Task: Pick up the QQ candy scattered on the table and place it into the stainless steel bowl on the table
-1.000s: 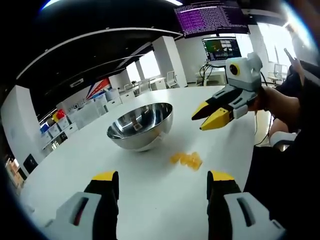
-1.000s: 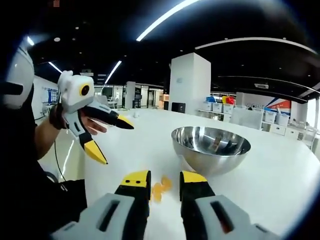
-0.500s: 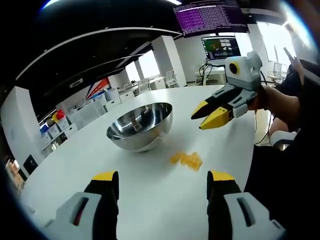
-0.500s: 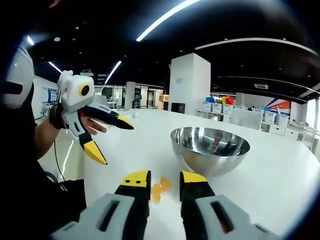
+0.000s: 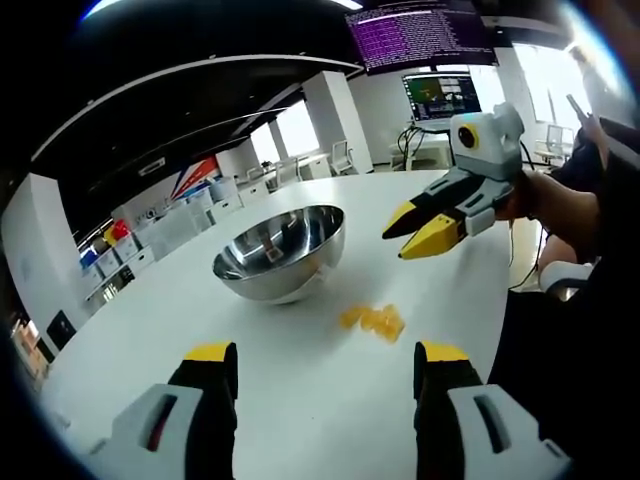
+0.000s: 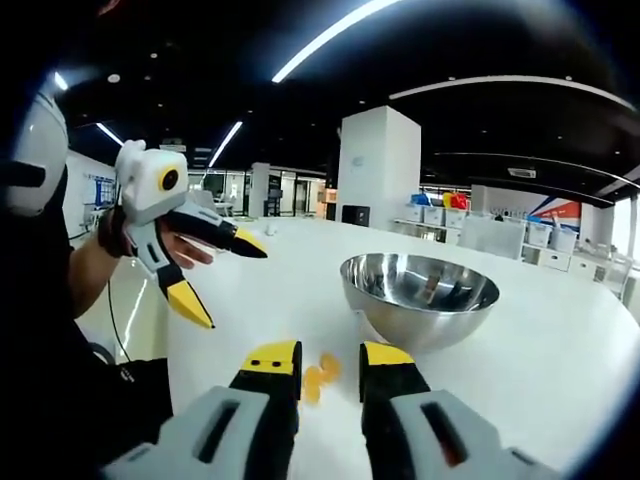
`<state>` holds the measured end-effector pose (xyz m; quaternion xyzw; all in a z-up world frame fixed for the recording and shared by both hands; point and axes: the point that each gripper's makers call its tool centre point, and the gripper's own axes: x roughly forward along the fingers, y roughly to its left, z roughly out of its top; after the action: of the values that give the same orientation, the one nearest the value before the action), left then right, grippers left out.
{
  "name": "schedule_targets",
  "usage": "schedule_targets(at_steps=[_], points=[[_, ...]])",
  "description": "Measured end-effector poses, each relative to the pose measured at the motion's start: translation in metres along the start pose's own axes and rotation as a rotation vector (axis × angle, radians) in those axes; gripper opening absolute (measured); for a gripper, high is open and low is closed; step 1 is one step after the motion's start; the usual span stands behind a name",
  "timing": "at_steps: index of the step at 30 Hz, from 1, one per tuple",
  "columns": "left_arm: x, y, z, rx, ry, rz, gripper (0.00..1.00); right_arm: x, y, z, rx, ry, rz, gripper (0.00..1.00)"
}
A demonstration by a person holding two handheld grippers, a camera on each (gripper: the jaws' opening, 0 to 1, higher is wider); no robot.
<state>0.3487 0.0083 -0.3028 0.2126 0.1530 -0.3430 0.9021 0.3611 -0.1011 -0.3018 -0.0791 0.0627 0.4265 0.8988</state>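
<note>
Yellow, translucent QQ candy (image 5: 373, 319) lies in a small cluster on the white table (image 5: 300, 400), a little right of centre in the left gripper view. The pieces touch one another. Just up and to the left of them sits the stainless steel bowl (image 5: 281, 250), upright, close to the sweets but apart from them.

The left gripper (image 5: 325, 365) rises from the bottom of that view with its yellow-tipped jaws spread wide and nothing between them. The candy sits above the gap, nearer the right jaw, and well clear of both tips.

In the upper right of the same view, the right gripper (image 5: 417, 230) is held in a hand (image 5: 535, 200) above the table. Its two yellow tips are slightly parted and hold nothing. They point down and left, with the candy below them and apart.

In the right gripper view, the candy (image 6: 318, 378) shows in the narrow gap between the right gripper's (image 6: 330, 360) jaws at lower centre, seemingly on the table beyond them. The bowl (image 6: 420, 297) stands to the right of centre. The left gripper (image 6: 225, 280) hangs at the left of the frame, jaws wide apart and empty.
</note>
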Motion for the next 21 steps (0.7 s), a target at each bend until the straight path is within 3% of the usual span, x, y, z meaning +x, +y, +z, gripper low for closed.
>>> schedule_targets(at_steps=[21], points=[[0.0010,-0.0002,-0.0014,0.002,0.004,-0.003,0.71,0.0007,-0.0007,-0.0016,0.000,0.005,0.001,0.21]])
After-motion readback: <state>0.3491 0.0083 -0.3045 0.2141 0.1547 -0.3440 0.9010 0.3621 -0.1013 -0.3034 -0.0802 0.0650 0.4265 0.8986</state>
